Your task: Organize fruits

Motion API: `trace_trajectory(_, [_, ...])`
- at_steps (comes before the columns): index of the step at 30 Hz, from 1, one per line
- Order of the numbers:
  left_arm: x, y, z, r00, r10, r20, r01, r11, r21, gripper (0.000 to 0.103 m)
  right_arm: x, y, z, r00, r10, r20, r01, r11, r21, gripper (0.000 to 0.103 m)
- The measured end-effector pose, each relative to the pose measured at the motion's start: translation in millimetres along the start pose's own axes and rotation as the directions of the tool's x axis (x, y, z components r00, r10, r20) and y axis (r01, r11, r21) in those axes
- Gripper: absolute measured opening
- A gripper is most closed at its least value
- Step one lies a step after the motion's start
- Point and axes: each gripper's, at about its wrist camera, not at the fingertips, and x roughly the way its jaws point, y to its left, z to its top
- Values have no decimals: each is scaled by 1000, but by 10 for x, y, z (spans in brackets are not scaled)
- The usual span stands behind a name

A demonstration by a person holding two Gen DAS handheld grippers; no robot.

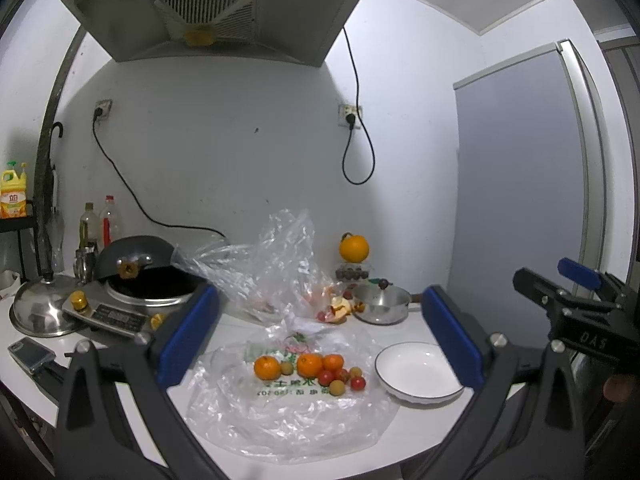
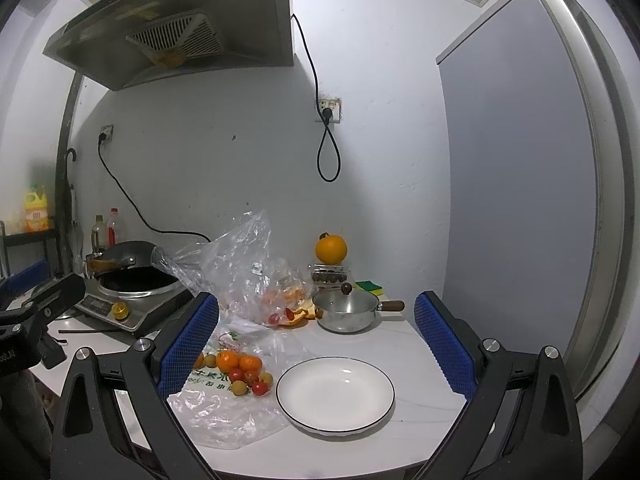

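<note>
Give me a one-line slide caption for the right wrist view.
Open right gripper above an empty white plate, small fruits on a plastic bag beside it.

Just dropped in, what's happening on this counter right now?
Fruit sorting has not really begun. A small pile of fruit, oranges, cherry tomatoes and small pale round fruits, lies on a flattened plastic bag, with an empty white plate beside it on the counter. The left gripper and right gripper both hover above the counter with jaws wide open, holding nothing. The left faces the fruit, the right faces the plate.
</note>
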Motion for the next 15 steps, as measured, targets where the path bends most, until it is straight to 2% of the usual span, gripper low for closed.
trace_trajectory(15, [-14,5,-4,1000,-5,10,5,1000,-1,102,26,0,9,1000,1,-6,-1,1000,-1,100])
